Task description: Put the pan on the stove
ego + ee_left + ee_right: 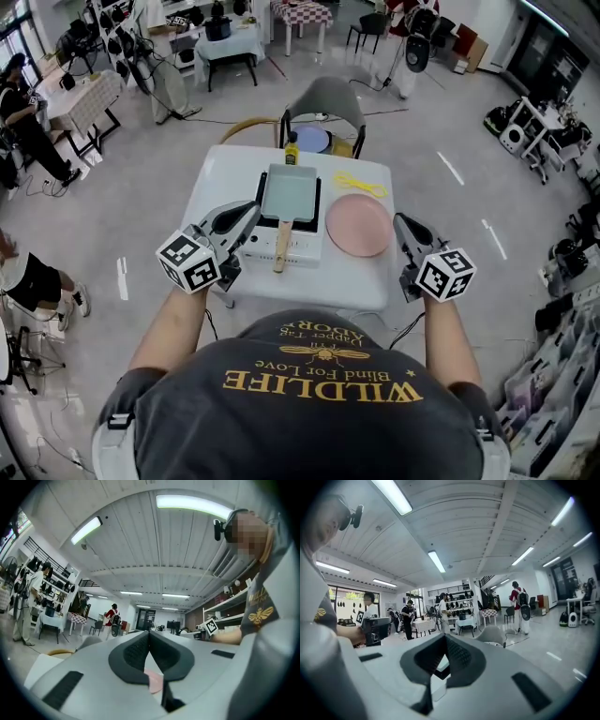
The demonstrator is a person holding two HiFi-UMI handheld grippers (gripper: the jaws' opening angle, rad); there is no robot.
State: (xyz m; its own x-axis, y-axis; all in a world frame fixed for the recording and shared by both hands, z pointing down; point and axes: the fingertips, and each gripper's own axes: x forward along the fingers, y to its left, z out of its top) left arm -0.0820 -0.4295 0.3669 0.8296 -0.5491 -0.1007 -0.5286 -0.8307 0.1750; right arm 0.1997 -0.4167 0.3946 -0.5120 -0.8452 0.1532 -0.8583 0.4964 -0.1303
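Observation:
In the head view a rectangular grey pan [289, 192] sits on the white portable stove [258, 246] at the middle of the white table [356, 277]. Its wooden handle [282, 246] points toward me. My left gripper [249, 210] hovers at the stove's left edge, jaws shut and holding nothing. Off the table's right front, beside a pink plate [357, 225], my right gripper [399, 219] is also shut and empty. The left gripper view shows its jaws [149, 634] closed tip to tip, with the pink plate [154, 680] below them. In the right gripper view the jaws [444, 637] meet as well.
A yellow bottle [292, 150] stands just behind the pan. A yellow looped item [359, 182] lies at the back right of the table. A grey chair [323, 101] stands behind the table. Other tables, stands and people fill the room around.

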